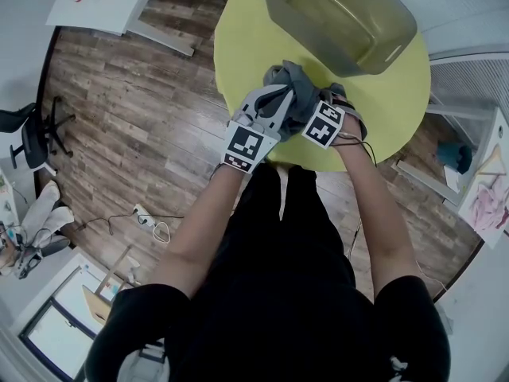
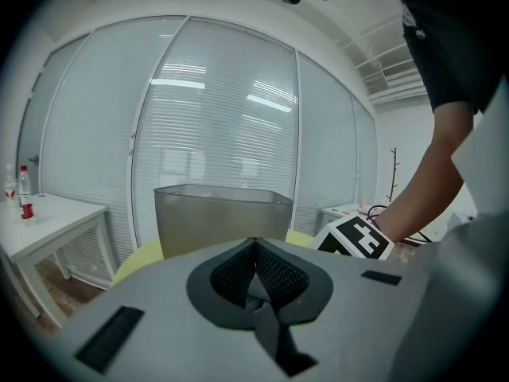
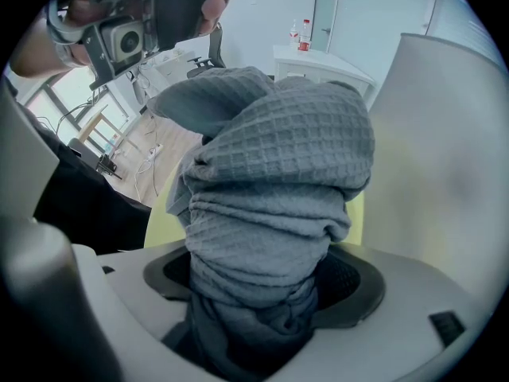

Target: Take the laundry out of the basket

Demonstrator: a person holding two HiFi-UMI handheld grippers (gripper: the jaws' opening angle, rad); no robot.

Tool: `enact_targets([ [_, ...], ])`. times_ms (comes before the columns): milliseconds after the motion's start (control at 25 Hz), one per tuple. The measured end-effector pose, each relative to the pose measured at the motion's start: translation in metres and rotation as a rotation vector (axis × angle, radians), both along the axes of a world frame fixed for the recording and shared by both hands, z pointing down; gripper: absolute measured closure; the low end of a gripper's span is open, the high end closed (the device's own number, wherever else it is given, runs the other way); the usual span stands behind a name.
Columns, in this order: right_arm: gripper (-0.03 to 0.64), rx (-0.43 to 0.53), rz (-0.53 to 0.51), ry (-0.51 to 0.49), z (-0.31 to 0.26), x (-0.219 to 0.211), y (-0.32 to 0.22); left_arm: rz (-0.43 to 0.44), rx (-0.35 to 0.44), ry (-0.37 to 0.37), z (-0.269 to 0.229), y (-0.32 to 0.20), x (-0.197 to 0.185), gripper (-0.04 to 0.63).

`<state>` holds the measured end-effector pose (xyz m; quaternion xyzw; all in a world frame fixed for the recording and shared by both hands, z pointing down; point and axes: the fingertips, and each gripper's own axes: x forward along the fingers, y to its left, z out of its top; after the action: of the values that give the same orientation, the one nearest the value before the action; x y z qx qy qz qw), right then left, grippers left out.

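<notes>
1. R gripper (image 3: 262,281) was clamped on a thick wad of grey waffle cloth (image 3: 278,165). Its jaws stood wide only bc the wad filled the gap btwn the pads. The rest of the fabric bunched up past the tips, w/ yellow showing on either side
2. L gripper (image 2: 254,243) had its jaws pressed together, pads meeting in a point. Nothing showed past the tips, so it was prob. just alongside as a helper, not carrying
3. In the head view the cloth sat in a heap at centre frame on the yellow round table (image 1: 238,50). L gripper was at its lower left, R gripper at its lower right, marker cubes (image 1: 242,146) facing up at the cam
4. The basket (image 1: 274,6) stood at the top of the frame, just behind the heap. It was translucent & looked empty inside, so I'd judge the laundry was already out & being put down on the tabletop
5. Next move would likely be opening the R jaws to let go. Risk: folds could catch on the pads & drag along as the gripper lifts
</notes>
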<state>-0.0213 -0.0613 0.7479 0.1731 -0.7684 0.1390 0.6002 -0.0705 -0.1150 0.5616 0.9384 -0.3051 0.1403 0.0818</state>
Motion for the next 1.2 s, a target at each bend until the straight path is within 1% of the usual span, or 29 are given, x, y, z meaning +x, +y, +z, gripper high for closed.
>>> enact_targets([
  [200,0.227,-0.013,-0.009,0.002,0.012,0.0,-0.005,-0.011,-0.017,-0.002,0.008,0.0,-0.001,0.589],
  [360,0.227,-0.009,0.014,0.014,0.017,0.0,-0.008,-0.018,-0.025,-0.005,0.012,-0.001,-0.005,0.589],
  [720,0.222,-0.005,0.024,-0.011,0.024,-0.003,-0.01,-0.01,-0.022,-0.017,0.023,-0.005,-0.004,0.588],
  [1080,0.213,-0.015,0.022,-0.018,0.012,-0.003,-0.008,-0.005,-0.005,-0.012,0.016,-0.009,-0.002,0.589],
  [1200,0.212,-0.003,0.049,-0.038,0.002,-0.002,-0.011,-0.003,0.0,-0.008,0.011,-0.01,-0.003,0.589],
])
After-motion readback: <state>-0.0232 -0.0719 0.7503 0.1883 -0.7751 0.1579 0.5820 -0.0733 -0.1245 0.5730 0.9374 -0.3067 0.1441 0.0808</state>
